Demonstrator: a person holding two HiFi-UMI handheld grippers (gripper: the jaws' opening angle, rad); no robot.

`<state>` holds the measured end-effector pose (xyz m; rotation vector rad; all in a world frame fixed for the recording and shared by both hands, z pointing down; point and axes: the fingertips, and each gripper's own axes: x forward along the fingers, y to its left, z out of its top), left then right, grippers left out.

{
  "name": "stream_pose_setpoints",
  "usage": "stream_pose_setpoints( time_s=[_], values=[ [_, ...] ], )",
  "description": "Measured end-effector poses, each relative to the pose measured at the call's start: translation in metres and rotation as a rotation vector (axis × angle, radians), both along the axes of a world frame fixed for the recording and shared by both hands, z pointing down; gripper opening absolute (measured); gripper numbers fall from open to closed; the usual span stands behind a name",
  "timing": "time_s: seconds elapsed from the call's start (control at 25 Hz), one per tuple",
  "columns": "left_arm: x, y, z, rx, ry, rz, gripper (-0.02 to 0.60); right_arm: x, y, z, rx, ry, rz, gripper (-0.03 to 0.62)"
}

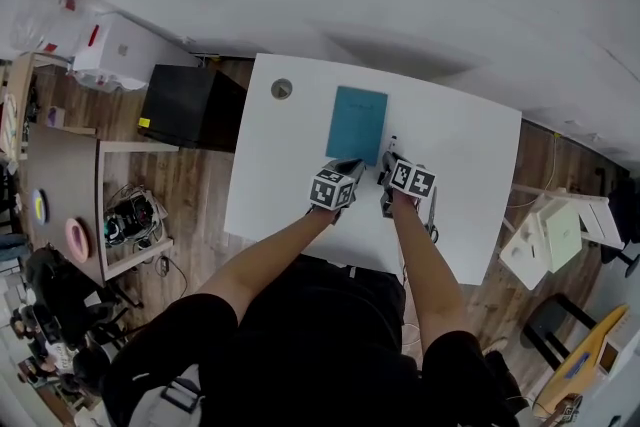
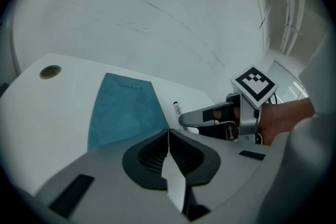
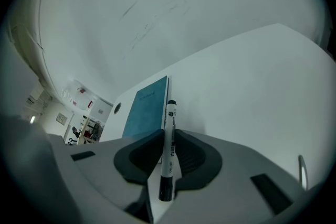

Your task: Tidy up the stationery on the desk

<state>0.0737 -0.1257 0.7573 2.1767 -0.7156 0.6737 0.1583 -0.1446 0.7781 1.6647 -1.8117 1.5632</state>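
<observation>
A round cable port (image 1: 281, 89) sits in the far left of the white table (image 1: 470, 145). To its right lies a teal notebook (image 2: 123, 110), its cover printed "notebook". The left hand-held gripper (image 2: 168, 134) is at the notebook's near edge, jaws pressed together with nothing between them. Just right of the notebook, the right hand-held gripper (image 3: 167, 140) is clenched on a white marker (image 3: 169, 123) with a black near end. The print on its barrel is too small to read.
</observation>
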Motion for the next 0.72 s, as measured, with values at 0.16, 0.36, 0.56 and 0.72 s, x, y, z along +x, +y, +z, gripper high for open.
stream_pose_setpoints(
  time_s=[0.16, 0.36, 0.56, 0.72],
  values=[
    [0.004, -0.022, -0.001, 0.021, -0.007, -0.001, 0.02, 0.002, -0.019, 0.005, -0.013, -0.032, 0.012, 0.083],
    [0.0, -0.045, -0.003, 0.02, -0.008, -0.048, 0.02, 0.0, -0.038, 0.014, -0.037, -0.031, -0.044, 0.083],
    [0.0, -0.05, 0.003, 0.005, 0.001, -0.066, 0.02, -0.002, -0.059, 0.015, -0.025, 0.017, -0.138, 0.084],
    [0.0, -0.051, 0.006, -0.006, 0.001, -0.074, 0.02, -0.003, -0.068, 0.017, -0.041, -0.025, -0.086, 0.083]
  ],
)
